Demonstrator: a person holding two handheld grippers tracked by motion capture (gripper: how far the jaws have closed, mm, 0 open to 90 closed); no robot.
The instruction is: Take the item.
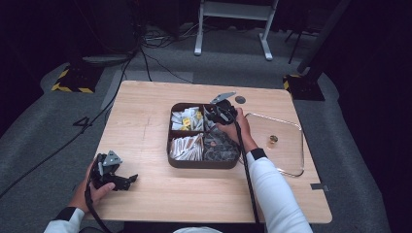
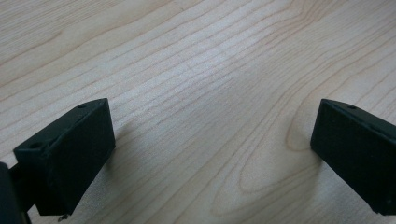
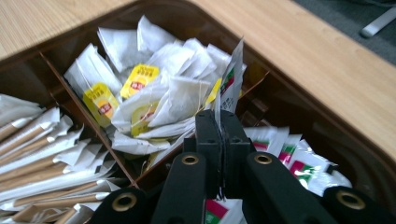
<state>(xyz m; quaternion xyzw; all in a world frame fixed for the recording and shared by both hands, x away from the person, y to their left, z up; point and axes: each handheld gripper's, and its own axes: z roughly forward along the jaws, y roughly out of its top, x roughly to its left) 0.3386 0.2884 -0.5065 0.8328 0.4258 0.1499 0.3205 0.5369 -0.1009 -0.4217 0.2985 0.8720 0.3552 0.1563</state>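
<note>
Gripping a sachet (image 3: 232, 77) over the 4-compartment tray (image 1: 201, 164) of probably teabags (image 3: 140, 84), right gripper (image 3: 219, 122); left gripper (image 2: 212, 140) wide.

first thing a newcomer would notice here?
The dark four-part tray mid-table, packed with tea bags and packets. The right gripper is over its far side, jaws shut on a thin white packet held on edge. The left gripper rests open near the table's front left corner; a glass lid lies right of the tray.

lab/studio | black curtains (image 1: 43, 29) | floor cables (image 1: 150, 60) | stand legs (image 1: 233, 29)
</note>
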